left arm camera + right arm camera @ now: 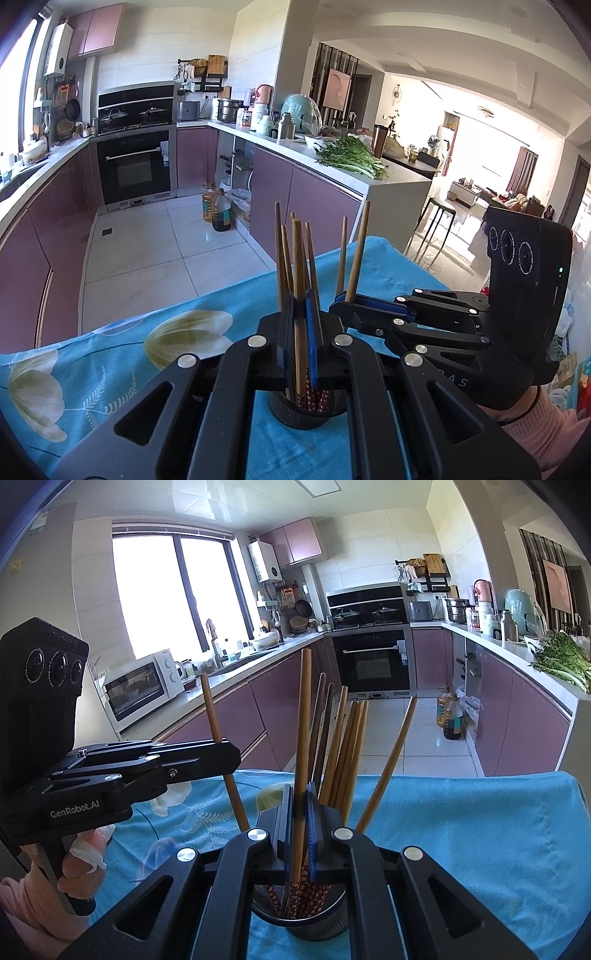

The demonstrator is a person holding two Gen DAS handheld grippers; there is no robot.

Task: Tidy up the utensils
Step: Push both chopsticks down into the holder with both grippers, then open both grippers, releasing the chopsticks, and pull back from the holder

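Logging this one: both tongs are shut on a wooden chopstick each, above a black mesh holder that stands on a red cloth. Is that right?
Not quite: the cloth is blue with a floral print, not red, as the right wrist view shows. The rest holds: the left tongs and right tongs are each shut on a wooden chopstick, above the black mesh holder.

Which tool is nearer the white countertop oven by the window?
Left. The left tool sits on the white oven's side; the right tool is farther right, above the mesh cup.
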